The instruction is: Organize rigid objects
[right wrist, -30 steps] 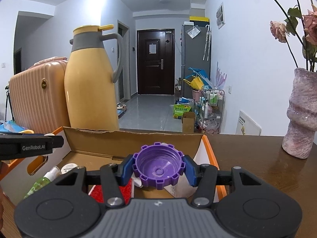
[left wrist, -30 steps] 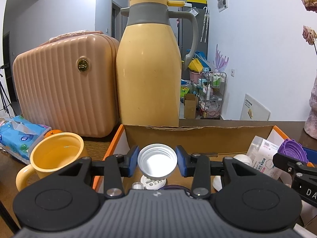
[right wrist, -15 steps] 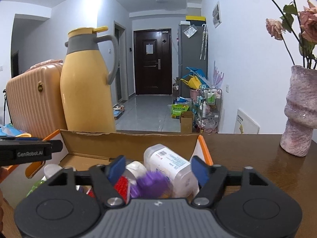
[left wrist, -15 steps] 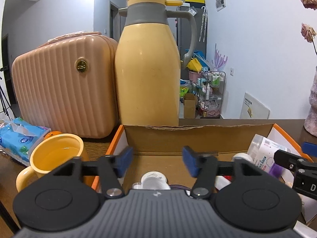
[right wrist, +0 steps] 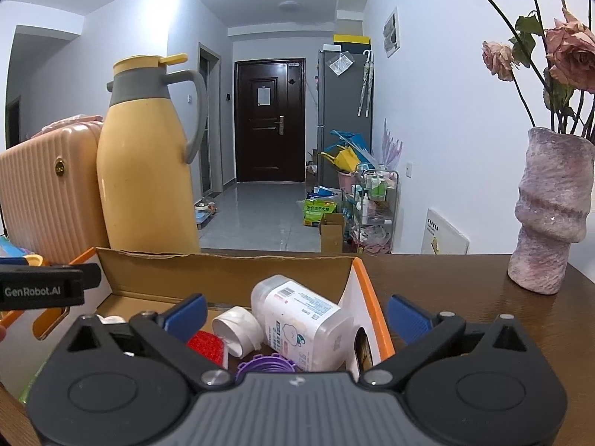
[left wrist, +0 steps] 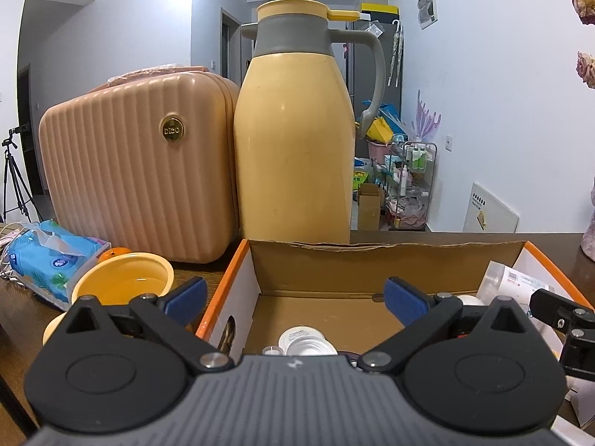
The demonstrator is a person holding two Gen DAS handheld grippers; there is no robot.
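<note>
An open cardboard box [left wrist: 364,264] with orange edges sits on the brown table. My left gripper [left wrist: 295,299] is open and empty above its left part. A white lid [left wrist: 303,342] lies on the box floor just below it. My right gripper [right wrist: 295,312] is open and empty above the box's right part [right wrist: 230,271]. Below it lie a purple lid [right wrist: 266,366], a white labelled bottle [right wrist: 301,316], a white cap [right wrist: 238,329] and a red item [right wrist: 206,345].
A tall yellow thermos jug [left wrist: 297,141] and a pink ribbed case [left wrist: 137,163] stand behind the box. A yellow mug [left wrist: 122,290] and a blue tissue pack [left wrist: 52,256] are at the left. A pink vase [right wrist: 550,215] with roses stands at the right.
Both grippers opened. The left let go of the white lid and the right let go of the purple lid; both lids now lie in the box.
</note>
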